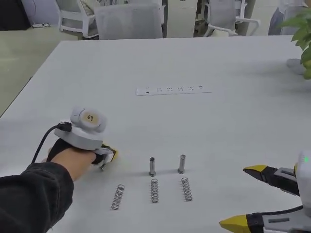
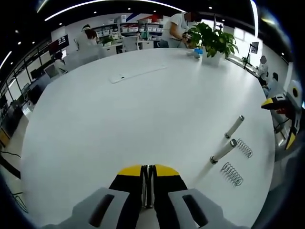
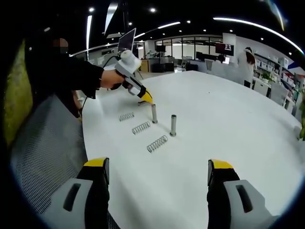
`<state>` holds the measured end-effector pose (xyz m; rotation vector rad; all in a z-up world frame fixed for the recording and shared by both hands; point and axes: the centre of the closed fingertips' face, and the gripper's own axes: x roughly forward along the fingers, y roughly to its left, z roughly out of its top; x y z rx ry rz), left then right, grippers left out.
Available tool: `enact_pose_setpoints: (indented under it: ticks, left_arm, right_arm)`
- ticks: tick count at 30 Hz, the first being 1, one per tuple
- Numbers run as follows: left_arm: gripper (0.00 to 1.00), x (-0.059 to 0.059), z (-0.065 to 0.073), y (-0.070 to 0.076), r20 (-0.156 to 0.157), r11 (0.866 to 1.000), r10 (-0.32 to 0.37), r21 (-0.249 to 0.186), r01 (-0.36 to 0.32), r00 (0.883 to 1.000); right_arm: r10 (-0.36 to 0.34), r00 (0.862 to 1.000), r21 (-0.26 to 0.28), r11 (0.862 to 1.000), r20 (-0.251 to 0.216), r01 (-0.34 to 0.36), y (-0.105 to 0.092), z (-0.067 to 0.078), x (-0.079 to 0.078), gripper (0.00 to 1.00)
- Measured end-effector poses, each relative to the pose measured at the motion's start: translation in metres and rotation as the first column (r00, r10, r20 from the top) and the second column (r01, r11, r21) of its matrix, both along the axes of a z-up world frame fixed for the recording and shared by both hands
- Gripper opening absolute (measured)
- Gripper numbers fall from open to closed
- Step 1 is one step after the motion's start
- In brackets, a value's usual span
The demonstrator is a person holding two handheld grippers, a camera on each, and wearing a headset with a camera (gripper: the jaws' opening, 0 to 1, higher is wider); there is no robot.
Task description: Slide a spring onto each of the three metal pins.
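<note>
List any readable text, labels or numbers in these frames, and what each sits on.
None reads legibly.
On the power strip: socket markings, too small to read.
On the left gripper: a dark mark on its pale top, too blurred to read.
On the red and blue wall sign: blurred, unreadable.
On the metal pins and springs: no markings visible.

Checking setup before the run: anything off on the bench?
Three springs lie flat, but I count two upright pins. Left gripper sits shut beside them; a third pin between its fingers can't be confirmed.
</note>
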<state>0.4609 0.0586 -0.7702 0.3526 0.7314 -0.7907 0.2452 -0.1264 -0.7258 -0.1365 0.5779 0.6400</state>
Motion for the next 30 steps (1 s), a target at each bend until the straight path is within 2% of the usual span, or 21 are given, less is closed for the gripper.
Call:
enact_pose_setpoints:
  ticks: [20, 30]
  left_arm:
    - [0.0, -0.01, 0.018, 0.007, 0.016, 0.999, 0.007, -0.039, -0.006, 1.0]
    - [0.0, -0.02, 0.027, 0.013, 0.02, 0.998, 0.019, -0.064, -0.018, 1.0]
  right_arm:
    - [0.022, 1.0, -0.016, 1.0, 0.022, -0.022, 0.006, 0.01, 0.001, 0.84]
    - [0.038, 0.999, -0.026, 0.999, 0.026, -0.037, 0.011, 0.013, 0.0, 0.84]
